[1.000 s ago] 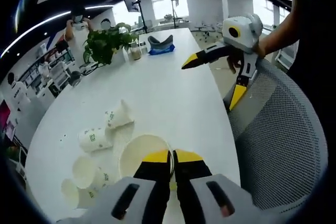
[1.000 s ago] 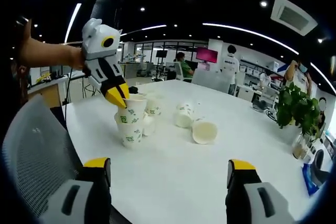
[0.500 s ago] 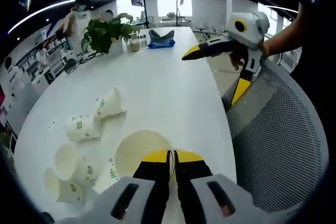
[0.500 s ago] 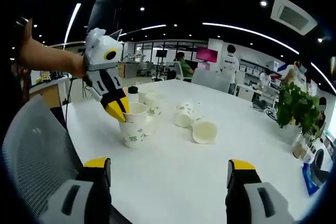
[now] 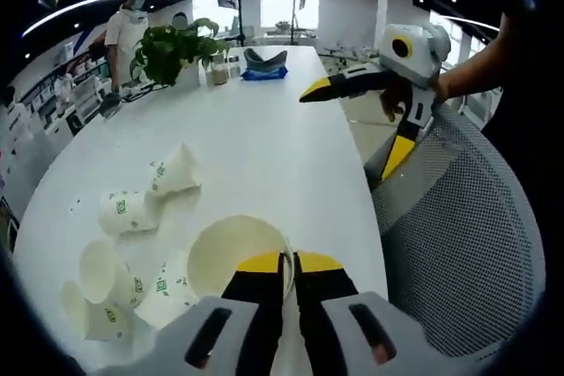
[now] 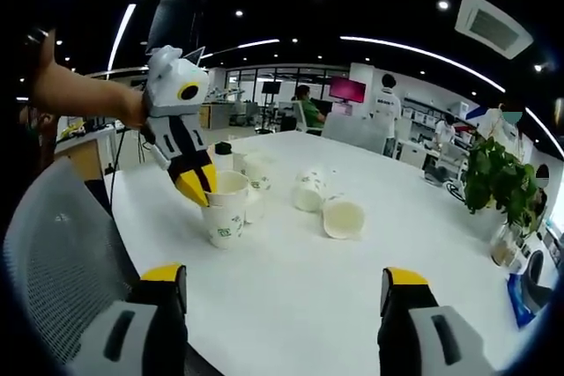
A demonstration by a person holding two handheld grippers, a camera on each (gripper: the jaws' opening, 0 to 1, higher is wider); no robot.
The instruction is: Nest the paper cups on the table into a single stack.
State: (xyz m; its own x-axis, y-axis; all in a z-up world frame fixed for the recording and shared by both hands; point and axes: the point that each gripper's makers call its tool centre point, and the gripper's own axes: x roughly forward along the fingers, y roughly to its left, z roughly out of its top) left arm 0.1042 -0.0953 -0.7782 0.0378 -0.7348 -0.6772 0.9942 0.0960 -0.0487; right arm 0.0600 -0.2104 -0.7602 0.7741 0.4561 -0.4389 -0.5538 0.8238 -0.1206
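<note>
— Two tools: left tool [image 6: 196, 184] pinches a paper cup's [image 6: 226, 209] rim; right tool [image 6: 284, 292] spread wide.
— Loose cups [image 5: 150, 195] lie at nine o'clock on the counter [image 5: 264, 143]; lower straight, don't crush.

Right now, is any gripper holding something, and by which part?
The left gripper holds a paper cup by its rim. The right gripper is open and holds nothing.

left gripper [image 6: 196, 189] lower than a second ago, gripped paper cup [image 6: 225, 197] now sunk into the cup beneath on the table [image 6: 291, 288], short upright stack [image 6: 226, 220] no longer raised
</note>
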